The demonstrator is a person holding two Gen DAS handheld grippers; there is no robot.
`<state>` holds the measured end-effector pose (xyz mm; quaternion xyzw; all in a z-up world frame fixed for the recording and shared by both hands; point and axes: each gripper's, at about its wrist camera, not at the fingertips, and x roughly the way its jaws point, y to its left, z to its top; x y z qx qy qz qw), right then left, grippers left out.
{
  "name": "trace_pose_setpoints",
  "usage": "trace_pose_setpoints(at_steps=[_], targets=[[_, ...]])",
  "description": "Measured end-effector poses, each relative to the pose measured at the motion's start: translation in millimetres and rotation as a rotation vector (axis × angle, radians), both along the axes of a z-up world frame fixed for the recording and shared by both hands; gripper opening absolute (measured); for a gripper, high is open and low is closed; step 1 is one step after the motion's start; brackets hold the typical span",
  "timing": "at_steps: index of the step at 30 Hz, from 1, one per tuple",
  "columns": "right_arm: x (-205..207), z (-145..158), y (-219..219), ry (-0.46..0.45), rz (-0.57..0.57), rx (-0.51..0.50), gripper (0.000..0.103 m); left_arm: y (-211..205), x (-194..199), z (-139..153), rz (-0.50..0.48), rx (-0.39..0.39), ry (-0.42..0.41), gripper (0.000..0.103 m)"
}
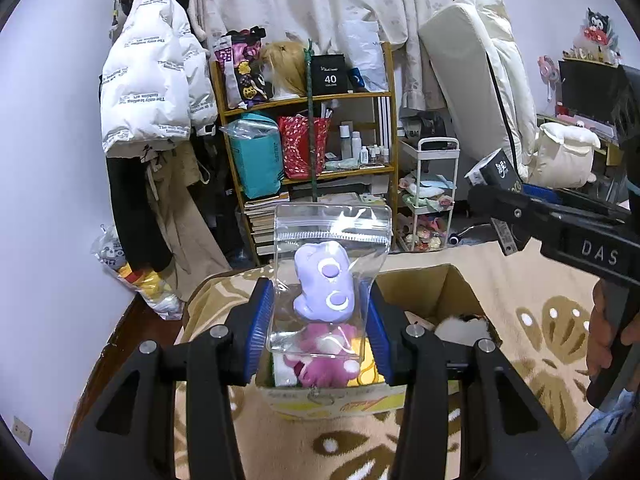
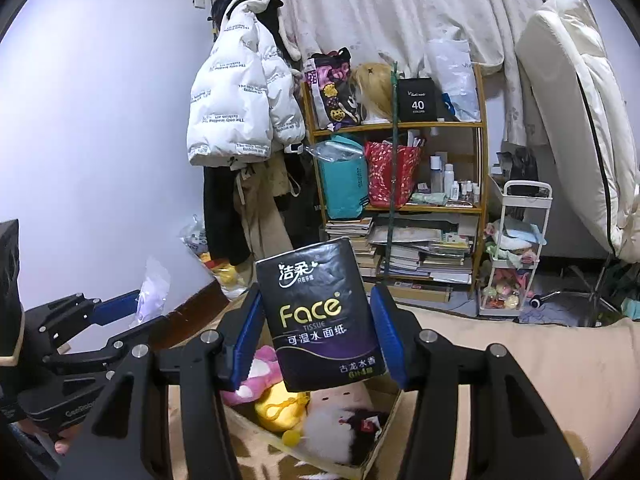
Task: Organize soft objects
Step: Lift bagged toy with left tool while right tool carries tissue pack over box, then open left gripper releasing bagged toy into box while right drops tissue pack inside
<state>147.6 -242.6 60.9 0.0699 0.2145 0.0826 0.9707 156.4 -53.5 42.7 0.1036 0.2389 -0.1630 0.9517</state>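
My left gripper point(image 1: 320, 320) is shut on a clear zip bag point(image 1: 332, 236) with a lilac plush toy point(image 1: 324, 284) inside, held above an open cardboard box point(image 1: 424, 284). The box holds a magenta plush point(image 1: 324, 364), a yellow plush and a white furry toy point(image 1: 464, 328). My right gripper point(image 2: 316, 332) is shut on a black Face tissue pack point(image 2: 320, 316), held over the same box point(image 2: 380, 440), above a pink plush point(image 2: 260, 372), a yellow plush point(image 2: 280, 408) and the white furry toy point(image 2: 332, 428). The left gripper also shows in the right wrist view point(image 2: 120, 304).
The box sits on a beige patterned blanket point(image 1: 540, 340). Behind are a wooden shelf point(image 1: 312, 140) full of bags and books, a white jacket point(image 1: 152, 80) on the wall, a white cart point(image 1: 432, 196) and an upright mattress point(image 1: 480, 80).
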Motion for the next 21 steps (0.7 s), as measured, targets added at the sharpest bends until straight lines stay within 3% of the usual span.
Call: trace_pose_setpoints(at_steps=[18,21], targets=[[37,-65,15,0.178,0.068,0.01,0.057,-7,38,-58,0.007,0.005,0.135,0.045],[39,-72,15,0.198,0.068,0.01,0.064,-9,39,-62,0.014,0.016,0.135,0.048]])
